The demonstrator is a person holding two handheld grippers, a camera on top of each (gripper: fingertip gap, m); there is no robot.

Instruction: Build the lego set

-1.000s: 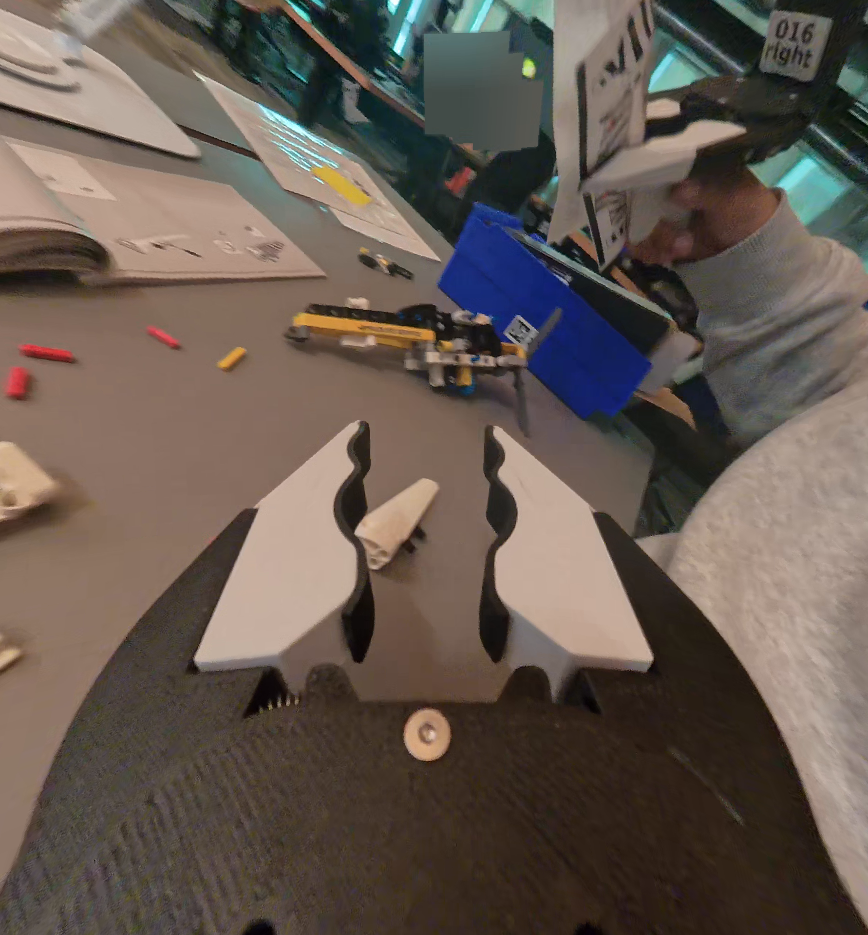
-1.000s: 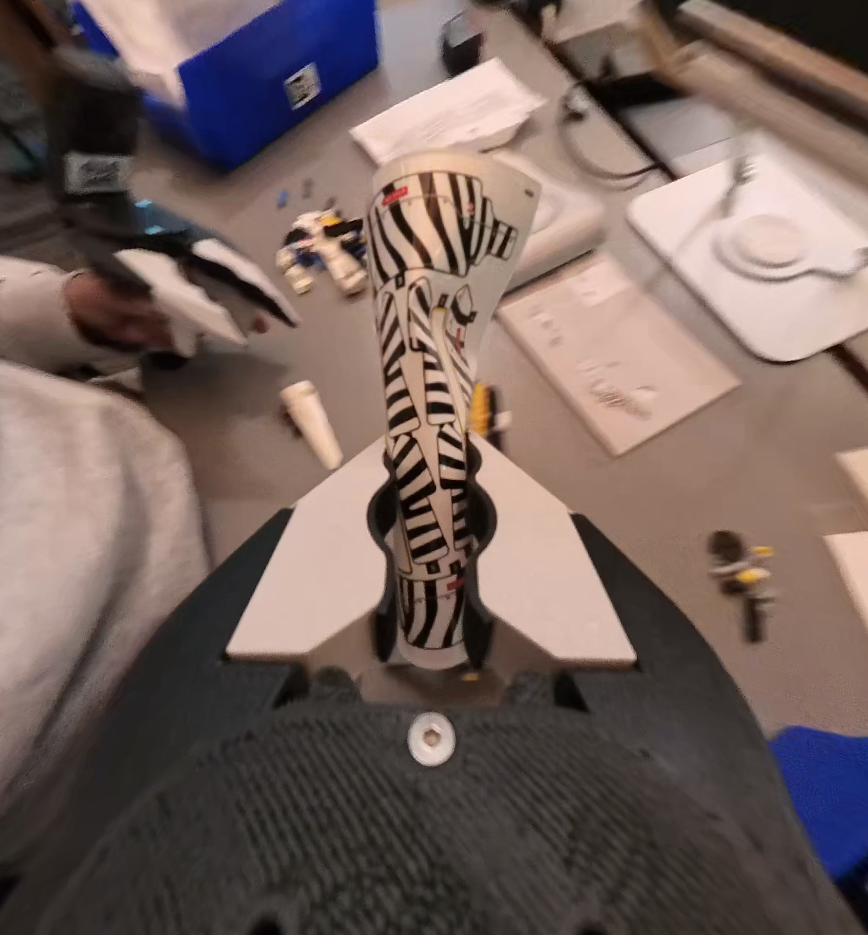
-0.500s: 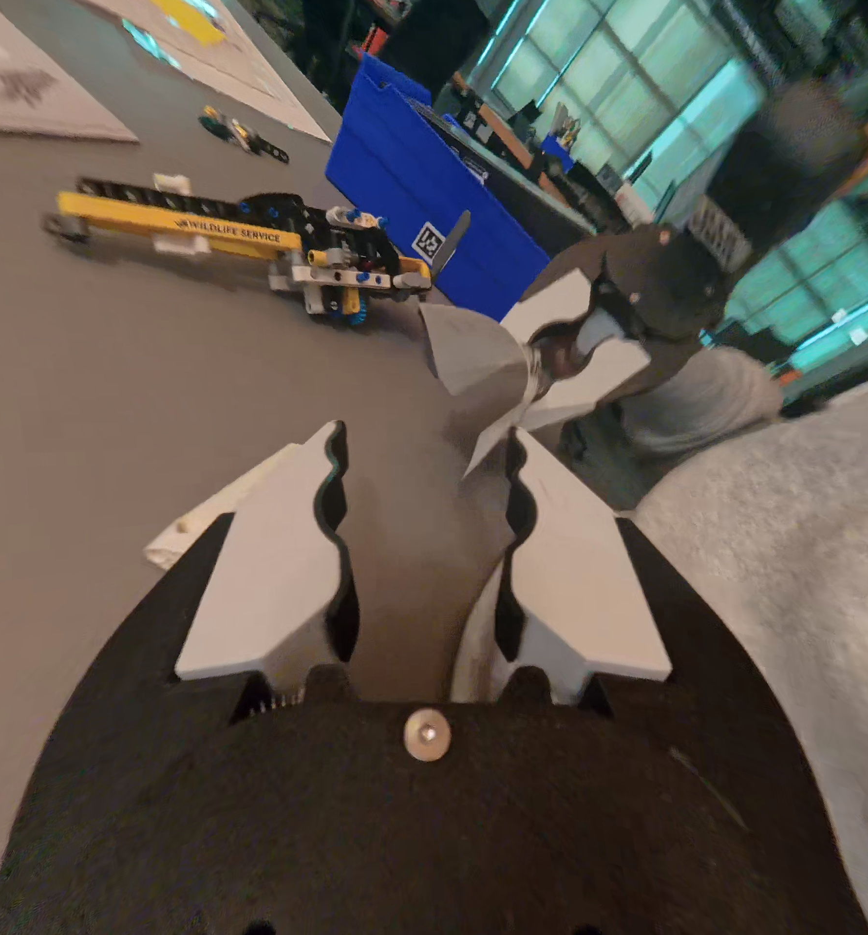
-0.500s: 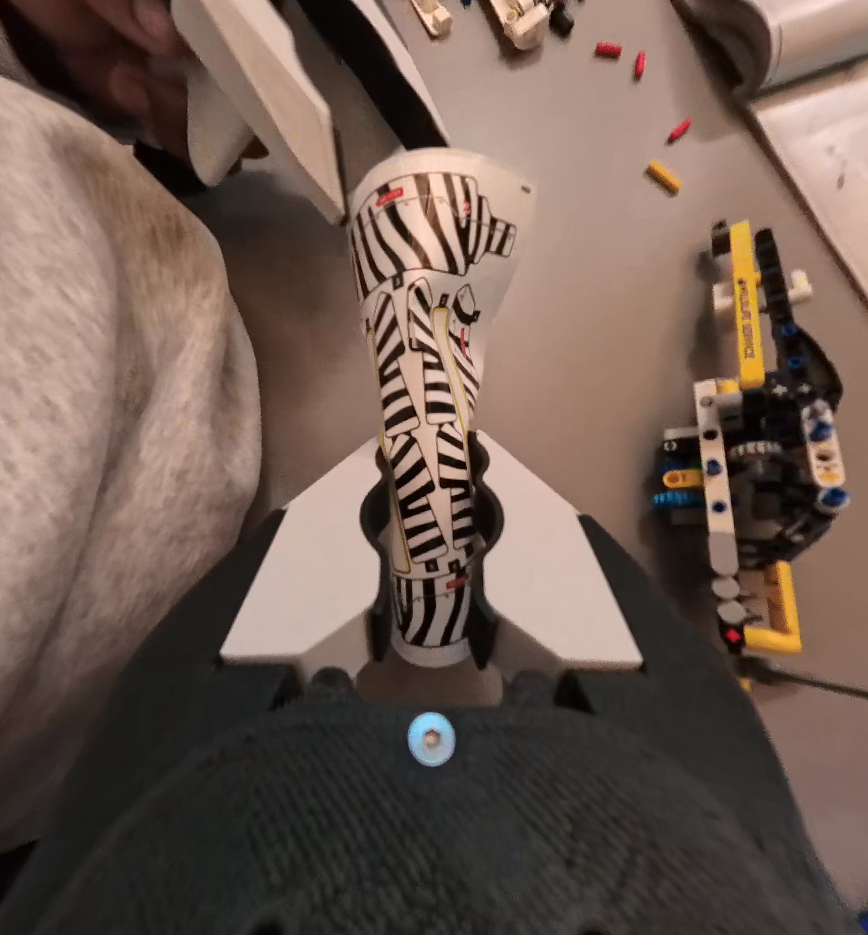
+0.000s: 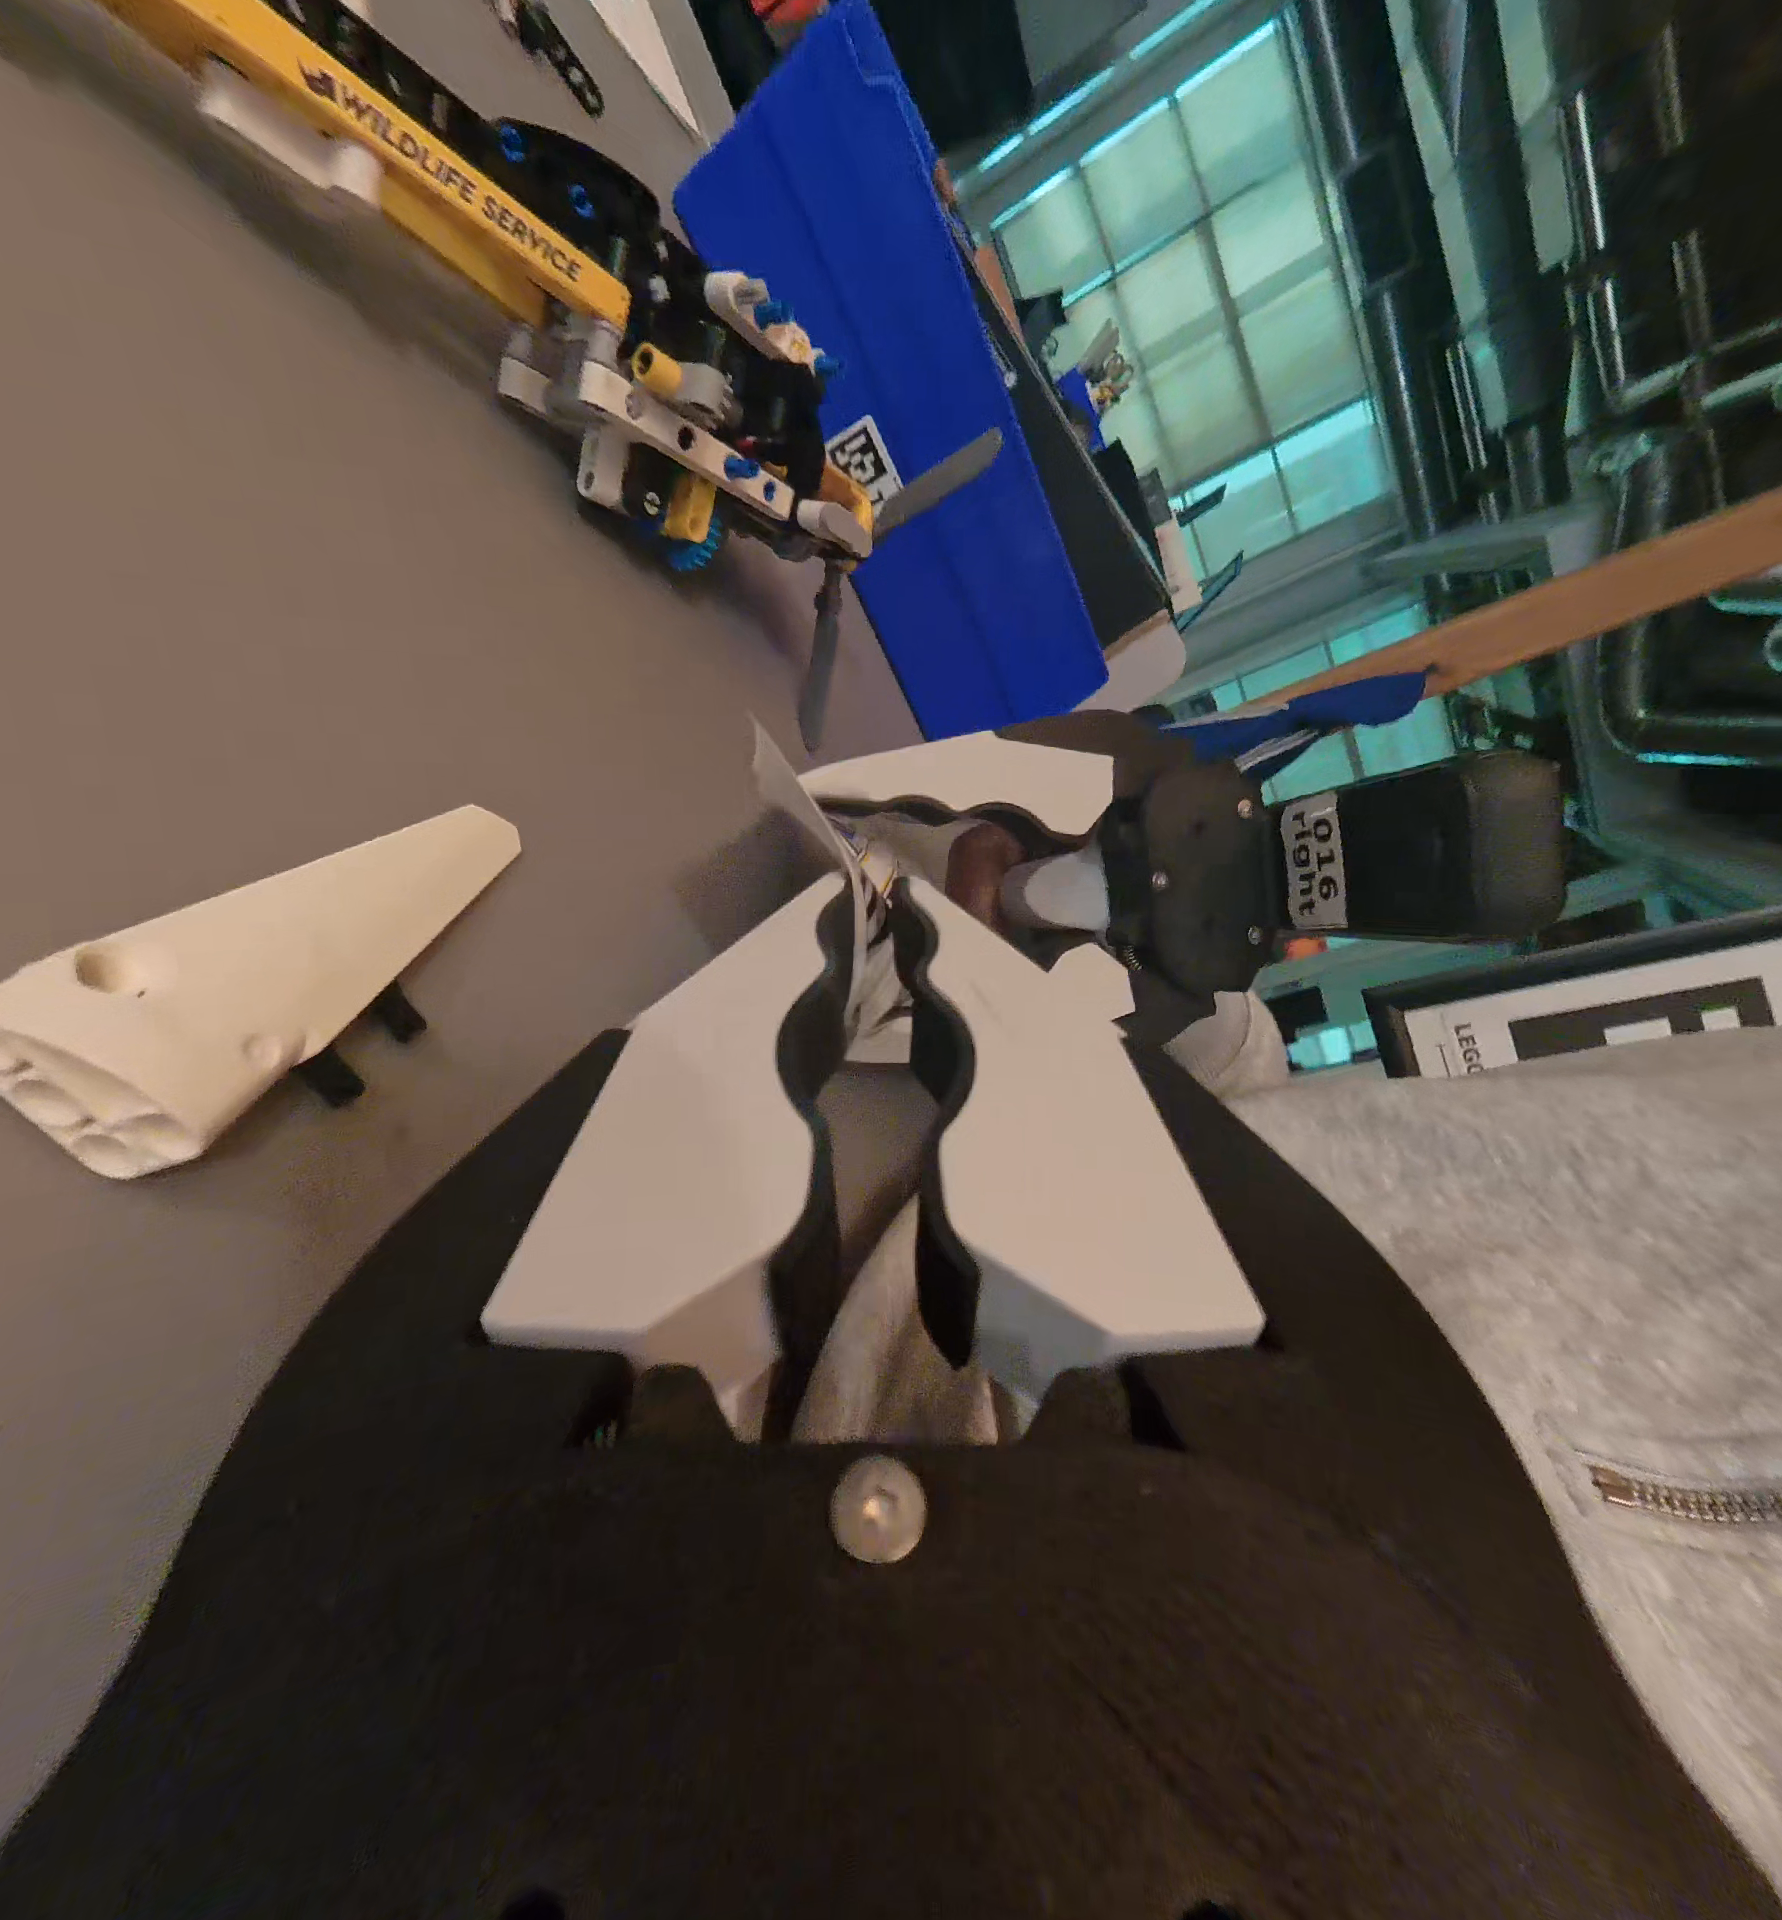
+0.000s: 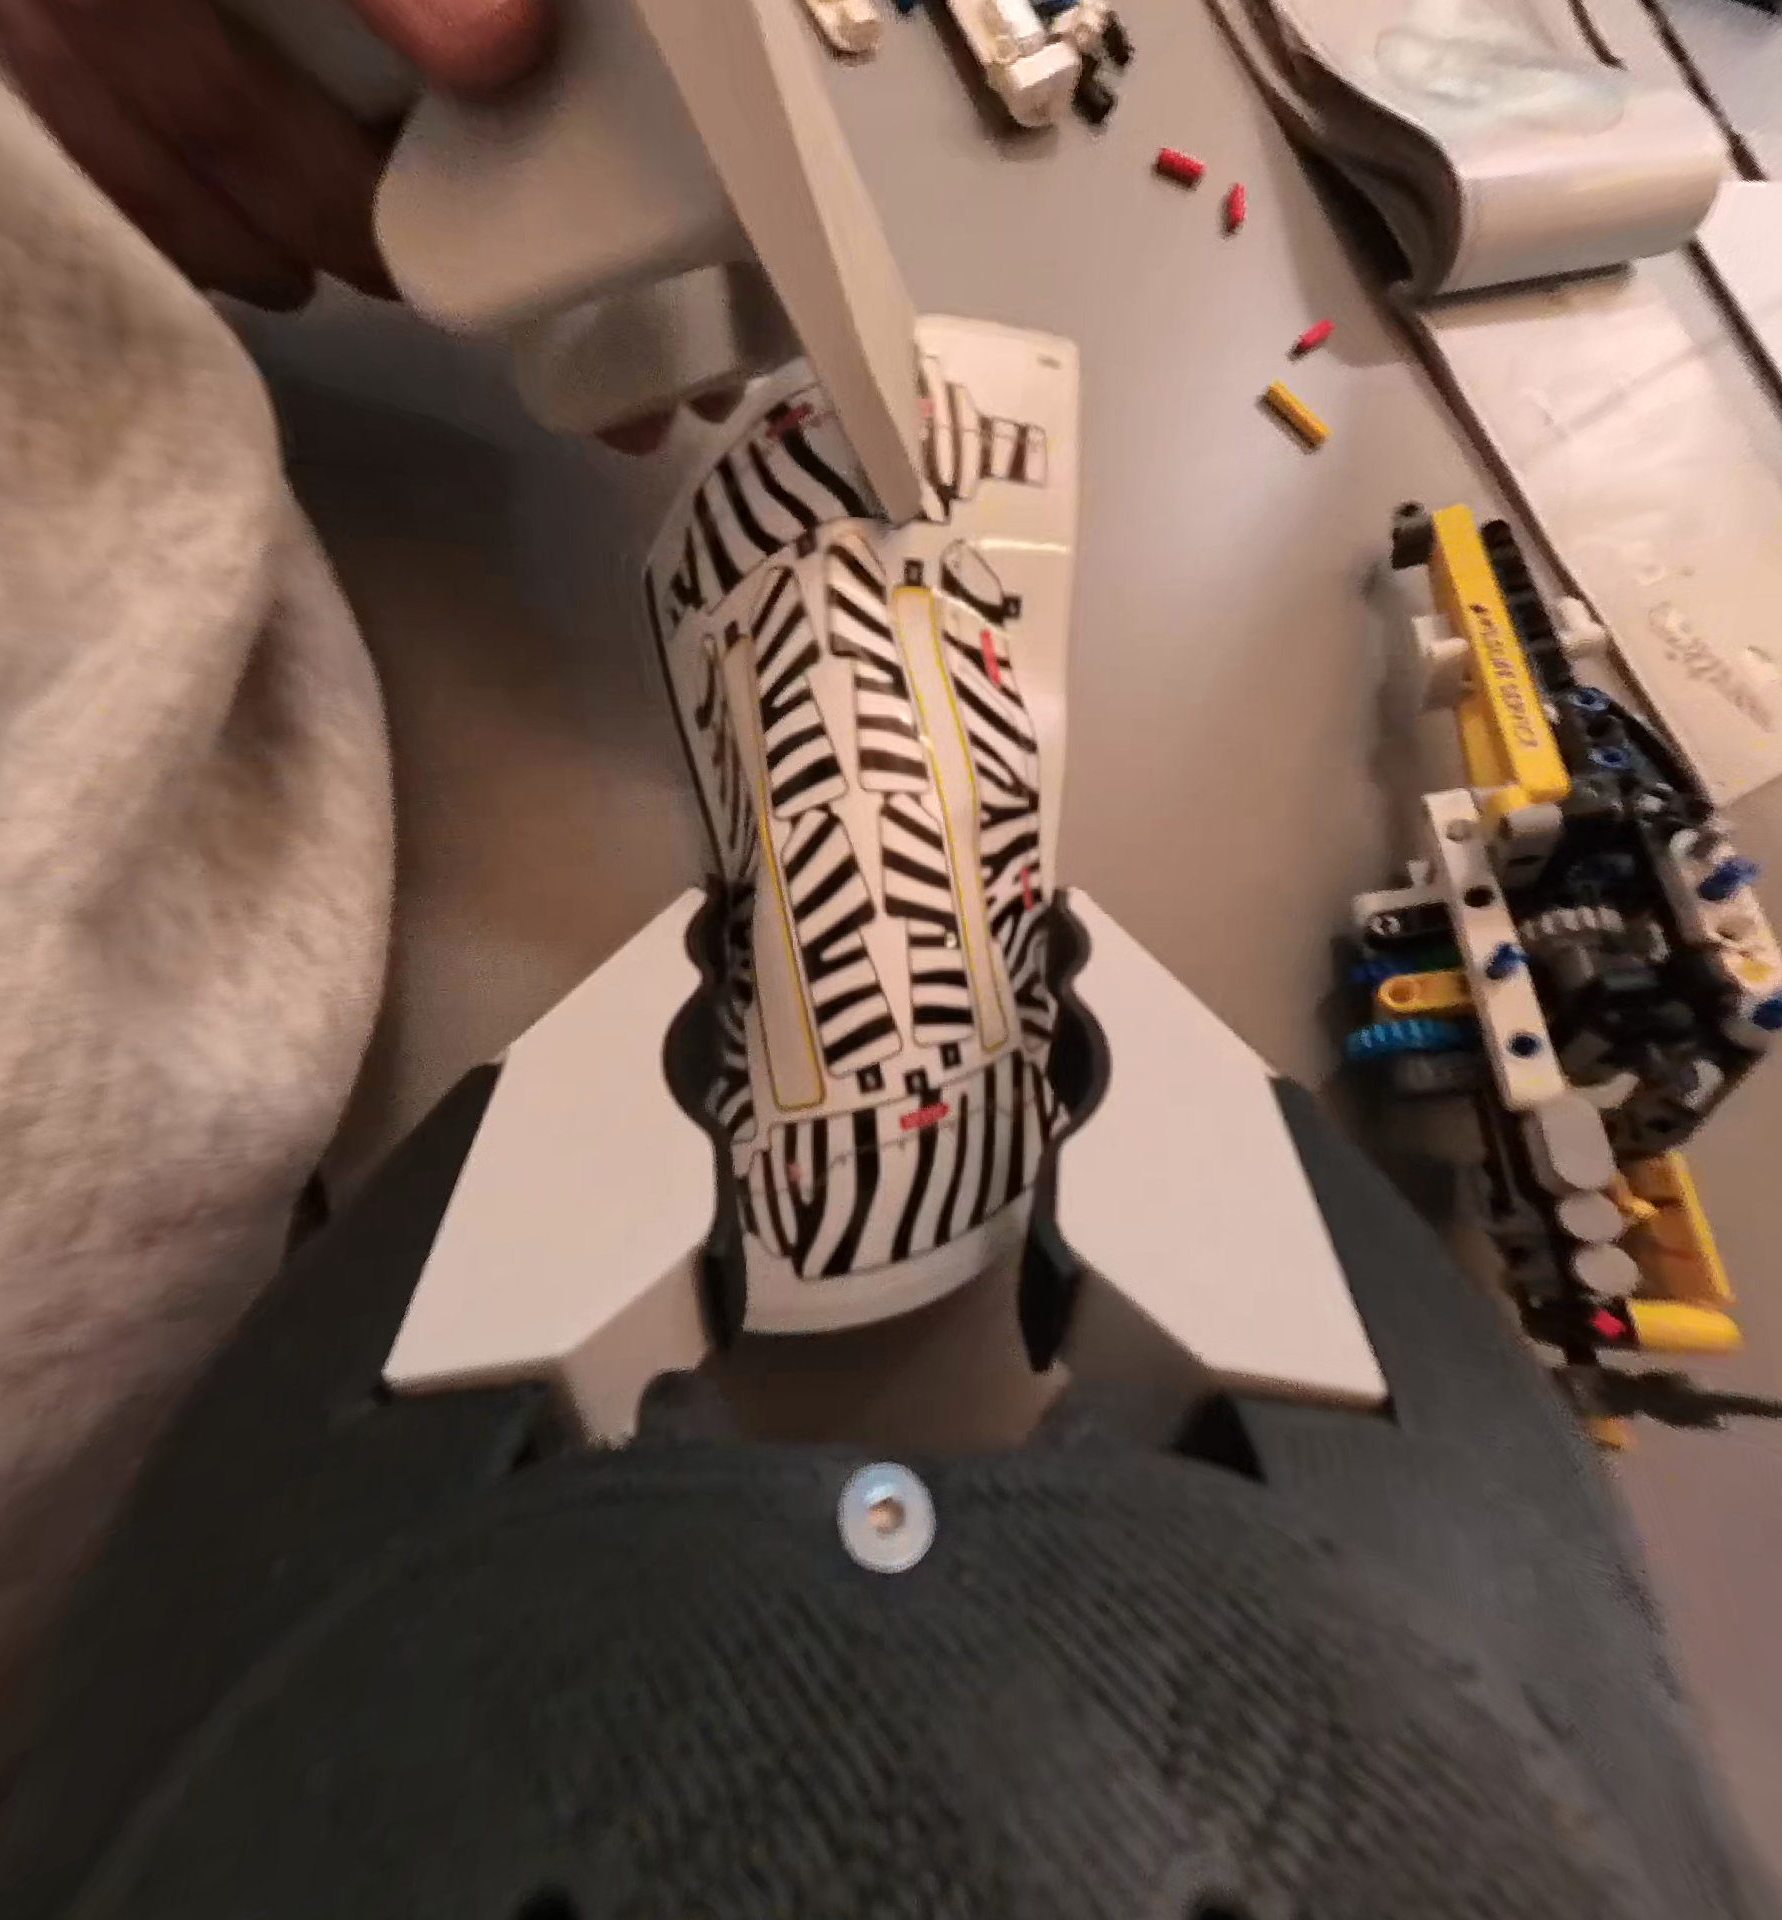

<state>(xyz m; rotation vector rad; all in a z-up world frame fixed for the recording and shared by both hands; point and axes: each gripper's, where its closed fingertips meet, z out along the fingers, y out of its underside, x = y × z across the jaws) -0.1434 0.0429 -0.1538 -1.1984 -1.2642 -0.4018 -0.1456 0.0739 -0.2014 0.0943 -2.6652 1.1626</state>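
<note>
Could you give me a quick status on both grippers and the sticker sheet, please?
Right gripper shut on zebra sticker sheet. Left gripper pinching the sheet's far end. White panel lies loose on the table; nothing in the way.

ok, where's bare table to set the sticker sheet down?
Bare grey table lies between the white panel piece and the yellow-and-black model; also in right wrist view between the sticker sheet and that model. Crowded: the far side with loose red and yellow pins and the booklet; the blue bin behind the model.
</note>
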